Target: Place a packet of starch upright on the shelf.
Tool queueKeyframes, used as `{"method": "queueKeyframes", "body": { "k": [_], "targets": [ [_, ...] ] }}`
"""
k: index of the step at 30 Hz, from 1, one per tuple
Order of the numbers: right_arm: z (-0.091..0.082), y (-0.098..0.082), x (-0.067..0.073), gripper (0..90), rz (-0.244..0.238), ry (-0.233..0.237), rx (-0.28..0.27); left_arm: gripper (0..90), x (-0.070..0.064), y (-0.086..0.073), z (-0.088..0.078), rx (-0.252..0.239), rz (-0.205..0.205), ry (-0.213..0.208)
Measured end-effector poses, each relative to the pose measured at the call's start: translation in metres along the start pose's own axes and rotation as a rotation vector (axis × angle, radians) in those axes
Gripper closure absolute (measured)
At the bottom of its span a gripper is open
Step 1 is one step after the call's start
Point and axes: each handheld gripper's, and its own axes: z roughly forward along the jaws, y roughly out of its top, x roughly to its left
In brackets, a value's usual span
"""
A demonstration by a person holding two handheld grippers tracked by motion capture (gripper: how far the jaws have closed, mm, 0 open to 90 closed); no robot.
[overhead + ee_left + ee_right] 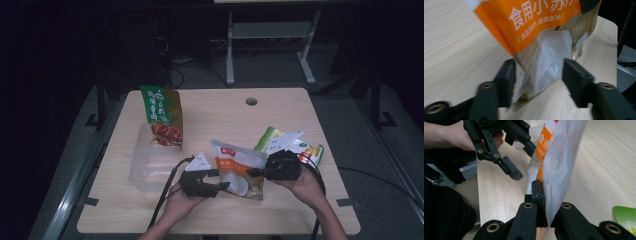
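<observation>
The high view is looking forward and down on the whole table (280, 107) from well above. Each gripper view is sitting close, peering along its own jaws. All three are sharing the orange pouch (239, 169) and tabletop.

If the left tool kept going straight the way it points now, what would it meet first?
Most likely the orange and white pouch. The left tool points at its lower corner, which already sits between the part-open jaws; whether the pads touch it is unclear. The right tool is clamped on the pouch's other edge.
</observation>
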Motion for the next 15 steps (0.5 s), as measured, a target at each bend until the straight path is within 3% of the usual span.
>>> {"method": "queueKeyframes", "body": {
  "k": [4, 7, 10, 15],
  "targets": [
    [0.0, -0.002, -0.004, 88.8, 0.002, 0.008, -0.006, 66.9, 0.003, 0.003, 0.007, 0.022, 0.001, -0.008],
    [0.001, -0.003, -0.008, 88.5, 0.015, 0.009, -0.014, 79.8, 0.006, 0.003, 0.008, 0.008, -0.027, -0.012],
    [0.001, -0.003, -0.012, 88.1, 0.022, 0.007, -0.018, 86.1, 0.007, 0.003, 0.008, 0.001, -0.027, -0.008],
    [0.004, -0.002, -0.014, 86.3, 0.042, -0.02, -0.013, 88.9, 0.004, 0.003, 0.007, 0.003, -0.011, 0.012]
  ]
}}
